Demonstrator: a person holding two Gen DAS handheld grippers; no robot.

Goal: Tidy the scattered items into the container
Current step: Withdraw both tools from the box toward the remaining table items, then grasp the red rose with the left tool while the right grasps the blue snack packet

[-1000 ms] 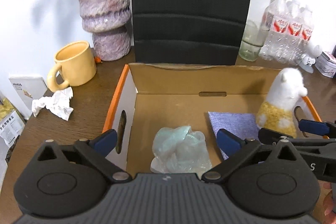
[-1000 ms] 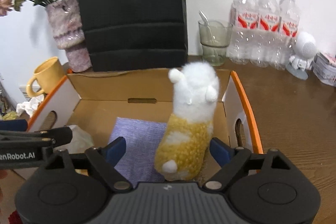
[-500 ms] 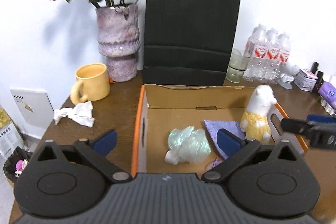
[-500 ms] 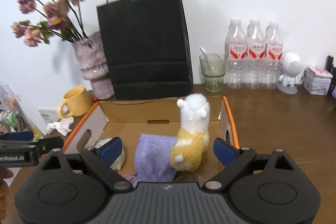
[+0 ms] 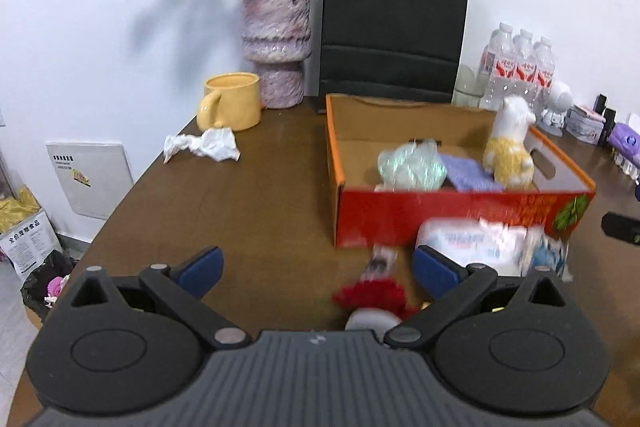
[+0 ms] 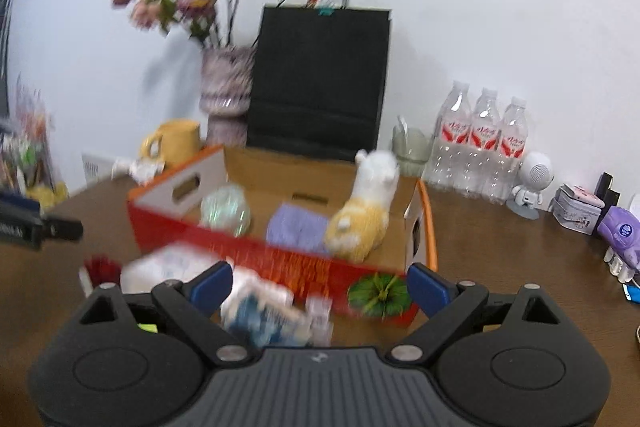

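An open cardboard box with a red front wall (image 5: 460, 211) (image 6: 256, 259) stands on the brown table. Inside it are a white and yellow plush toy (image 5: 509, 147) (image 6: 366, 207), a purple cloth (image 5: 468, 175) (image 6: 296, 227) and a pale green crumpled bag (image 5: 412, 167) (image 6: 226, 211). In front of the box lie a white and blue packet (image 5: 480, 243) (image 6: 256, 303) and a blurred red and white item (image 5: 374, 297) (image 6: 98, 267). My left gripper (image 5: 316, 263) is open over the table before the box. My right gripper (image 6: 320, 285) is open too, nothing gripped.
A crumpled white tissue (image 5: 204, 146) lies left of the box near a yellow mug (image 5: 232, 102). Behind stand a purple vase with flowers (image 5: 276, 43), a black paper bag (image 5: 394, 23), a glass (image 6: 410, 147), water bottles (image 6: 480, 147), a small white robot figure (image 6: 532, 183) and tins.
Both grippers have pulled back out of the box towards the near table edge. The box's red front and the items before it have come into view. The plush stays standing in the box.
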